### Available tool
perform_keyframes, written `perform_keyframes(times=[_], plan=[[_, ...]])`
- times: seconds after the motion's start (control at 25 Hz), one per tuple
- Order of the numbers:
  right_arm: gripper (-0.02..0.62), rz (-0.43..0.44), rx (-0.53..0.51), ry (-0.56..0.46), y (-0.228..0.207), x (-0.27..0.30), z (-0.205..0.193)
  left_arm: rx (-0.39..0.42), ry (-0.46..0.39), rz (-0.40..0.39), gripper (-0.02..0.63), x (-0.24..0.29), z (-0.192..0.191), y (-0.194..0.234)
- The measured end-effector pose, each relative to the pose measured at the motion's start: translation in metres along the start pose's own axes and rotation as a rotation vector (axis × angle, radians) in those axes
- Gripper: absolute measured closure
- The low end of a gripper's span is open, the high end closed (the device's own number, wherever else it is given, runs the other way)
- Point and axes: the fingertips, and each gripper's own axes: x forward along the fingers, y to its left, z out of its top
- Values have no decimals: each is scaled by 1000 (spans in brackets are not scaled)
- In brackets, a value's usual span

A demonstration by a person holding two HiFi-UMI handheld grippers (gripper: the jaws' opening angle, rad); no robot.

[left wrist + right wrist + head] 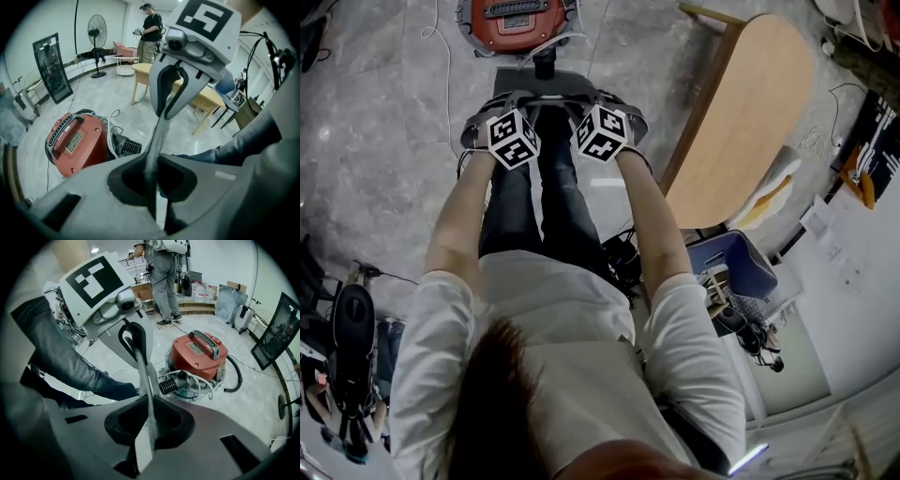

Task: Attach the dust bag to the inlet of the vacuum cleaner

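The left gripper (151, 183) and right gripper (149, 425) each have their jaws clamped on the dust bag (158, 131). It is a thin grey sheet held taut between them and seen edge-on, so its face cannot be made out. Beyond it, on the floor (117, 93), stands the red vacuum cleaner (199, 352). Its inlet is unclear behind a coiled white cable (202, 386). In the head view the vacuum cleaner is cut off at the top edge.

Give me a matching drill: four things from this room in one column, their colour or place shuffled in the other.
1. vacuum cleaner
2. dust bag
3. fan
4. table

A. pale wood
B. thin and grey, held off the floor
C. red, on the floor
D. black, upright on a stand

Pairs: 1-C, 2-B, 3-D, 4-A
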Motion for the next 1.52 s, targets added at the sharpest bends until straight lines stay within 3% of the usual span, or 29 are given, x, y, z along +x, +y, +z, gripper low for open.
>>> perform_keyframes(times=[0.16, 0.36, 0.52, 0.68, 0.84, 1.2, 1.52], plan=[[561, -33, 15, -16, -8, 21, -6, -37, -8, 23, 569, 19, -8, 10], [560, 2, -30, -4, -12, 52, -15, -43, -5, 39, 569, 44, -25, 14], [550, 11, 64, -32, -18, 71, -16, -88, -12, 53, 569, 59, -37, 21], [549, -37, 127, -84, -23, 82, -18, -117, -59, 89, 569, 66, -40, 30], [559, -98, 51, -65, -23, 99, -28, -69, -83, 123, 569, 82, -45, 34], [565, -211, -50, -58, -22, 113, -35, -103, -106, 193, 569, 93, -52, 34], [566, -238, -64, -68, -13, 108, -34, -60, -100, 216, 569, 87, -51, 29]])
